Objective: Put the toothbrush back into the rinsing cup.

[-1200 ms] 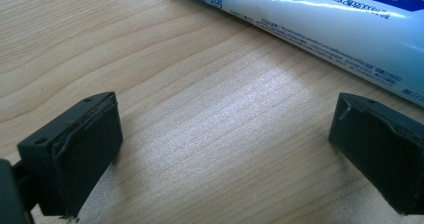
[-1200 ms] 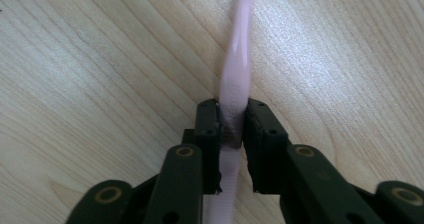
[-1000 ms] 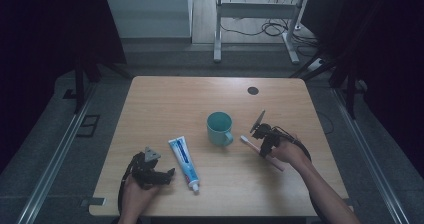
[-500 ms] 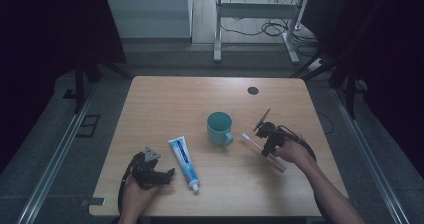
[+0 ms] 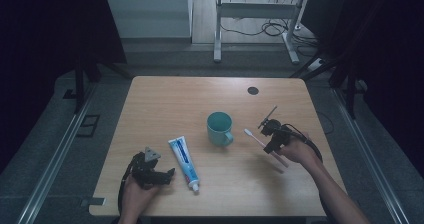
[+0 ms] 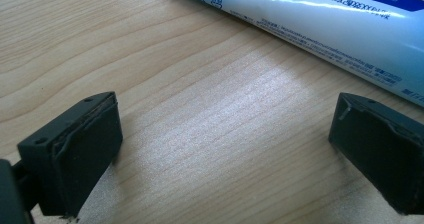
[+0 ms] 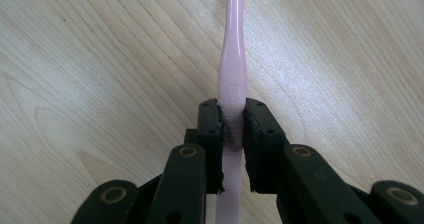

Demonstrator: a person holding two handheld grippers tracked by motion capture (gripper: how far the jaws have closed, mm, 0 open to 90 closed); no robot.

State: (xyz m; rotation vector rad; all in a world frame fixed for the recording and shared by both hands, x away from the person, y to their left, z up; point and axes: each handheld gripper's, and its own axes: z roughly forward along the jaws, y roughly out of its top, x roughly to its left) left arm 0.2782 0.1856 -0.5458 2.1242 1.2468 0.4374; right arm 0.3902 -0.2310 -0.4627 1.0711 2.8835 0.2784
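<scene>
Right gripper (image 5: pixel 272 138) clamped on slim pink plastic toothbrush (image 5: pixel 263 145), jaws pinching the ribbed handle near its thick middle; in right gripper view toothbrush (image 7: pixel 233 74) runs straight out between the jaws, along the gripper's own line. Held above light wooden table (image 5: pixel 170 104), tilted, white bristle head up and pointing left toward teal ceramic mug (image 5: pixel 219 128). Long axis roughly diagonal: head end near the mug, tail end back by the right hand (image 5: pixel 298 151). Mug just left of the brush head, apart, not touching; mouth open upward. Right side clearly nearer the mug. Likely next: lift head over the rim, tip upright, drop in — judgement only.

Left gripper (image 5: pixel 150 171) resting low at front-left of table, jaws spread wide, holding nothing. White-and-blue toothpaste tube (image 6: pixel 320 24) just beyond the jaws in left gripper view, not between them, lying flat, cap end toward the table's near edge.
</scene>
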